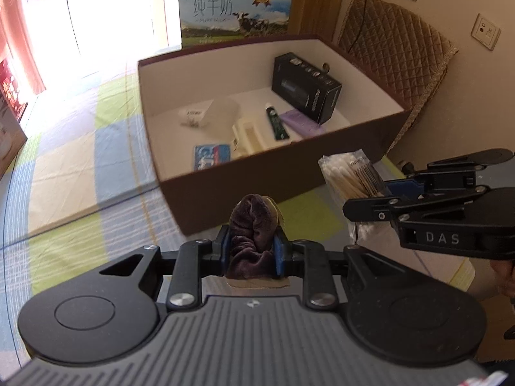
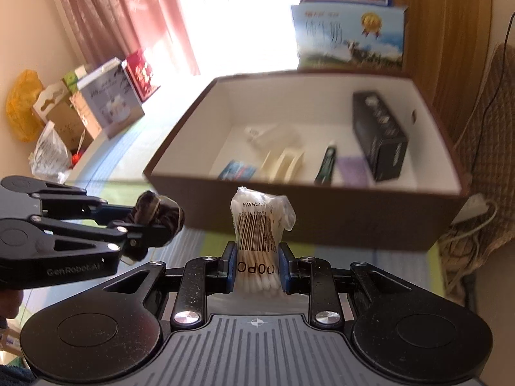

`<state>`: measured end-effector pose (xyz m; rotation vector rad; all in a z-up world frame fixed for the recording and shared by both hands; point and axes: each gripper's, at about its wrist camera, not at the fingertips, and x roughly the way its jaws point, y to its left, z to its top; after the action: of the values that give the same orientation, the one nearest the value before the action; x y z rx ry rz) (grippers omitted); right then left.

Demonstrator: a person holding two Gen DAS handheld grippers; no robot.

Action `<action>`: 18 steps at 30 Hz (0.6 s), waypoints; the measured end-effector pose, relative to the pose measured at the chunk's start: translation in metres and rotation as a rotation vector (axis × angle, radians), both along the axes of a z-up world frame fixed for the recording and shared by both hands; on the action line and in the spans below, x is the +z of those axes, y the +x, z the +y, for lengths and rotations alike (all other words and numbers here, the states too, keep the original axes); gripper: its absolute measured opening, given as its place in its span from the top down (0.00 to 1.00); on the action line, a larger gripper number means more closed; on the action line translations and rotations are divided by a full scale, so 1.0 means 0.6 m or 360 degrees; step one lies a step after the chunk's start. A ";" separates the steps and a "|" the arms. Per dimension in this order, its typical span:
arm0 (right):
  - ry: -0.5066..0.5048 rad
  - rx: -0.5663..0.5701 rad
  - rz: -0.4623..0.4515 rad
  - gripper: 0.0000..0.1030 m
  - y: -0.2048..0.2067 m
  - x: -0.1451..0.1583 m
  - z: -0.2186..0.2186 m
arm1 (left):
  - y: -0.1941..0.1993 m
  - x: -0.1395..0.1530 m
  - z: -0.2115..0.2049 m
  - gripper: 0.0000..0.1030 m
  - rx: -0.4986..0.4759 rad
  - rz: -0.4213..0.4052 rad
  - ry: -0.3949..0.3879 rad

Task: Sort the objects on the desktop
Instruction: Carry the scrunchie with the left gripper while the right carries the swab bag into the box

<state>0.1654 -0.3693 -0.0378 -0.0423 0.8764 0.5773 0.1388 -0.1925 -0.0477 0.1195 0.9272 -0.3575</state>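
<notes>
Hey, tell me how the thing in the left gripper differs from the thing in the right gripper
The left gripper is shut on a dark purple plush cloth; the right gripper is shut on a clear bag of cotton swabs. The cloth is soft, bunched and opaque; the bag is see-through, showing pale sticks and a barcode. Both are held off the table, short of the brown box, not yet in it.

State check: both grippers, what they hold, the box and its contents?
left gripper: shut on the dark velvet cloth
right gripper: shut on the bag of cotton swabs
brown box: open, no lid on it
black carton: inside the box, by the far wall
green tube: lying flat in the box
</notes>
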 end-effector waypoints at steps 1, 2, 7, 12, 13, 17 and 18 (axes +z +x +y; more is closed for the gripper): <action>0.0004 0.0004 -0.0019 0.77 0.008 0.007 -0.004 | 0.006 0.005 -0.007 0.79 0.0001 -0.0015 0.0000; 0.0008 0.0007 -0.0038 0.77 0.015 0.013 -0.008 | 0.011 0.008 -0.014 0.79 0.0004 -0.0029 0.0001; 0.0014 0.0017 -0.0141 0.77 0.060 0.043 -0.016 | 0.049 0.029 -0.040 0.79 0.0037 -0.0102 0.0019; 0.0005 0.0008 -0.0189 0.77 0.110 0.054 -0.017 | 0.094 0.043 -0.051 0.79 0.0085 -0.0148 0.0030; 0.0006 0.0008 -0.0190 0.77 0.122 0.053 -0.018 | 0.105 0.045 -0.052 0.79 0.0096 -0.0150 0.0029; 0.0000 0.0013 -0.0182 0.77 0.161 0.045 -0.016 | 0.140 0.045 -0.057 0.79 0.0122 -0.0159 0.0046; -0.0010 0.0011 -0.0176 0.77 0.171 0.041 -0.014 | 0.149 0.045 -0.059 0.79 0.0128 -0.0161 0.0048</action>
<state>0.2677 -0.3775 -0.0132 -0.0819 0.7708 0.5734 0.2283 -0.2277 -0.0208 0.1265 0.8350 -0.2605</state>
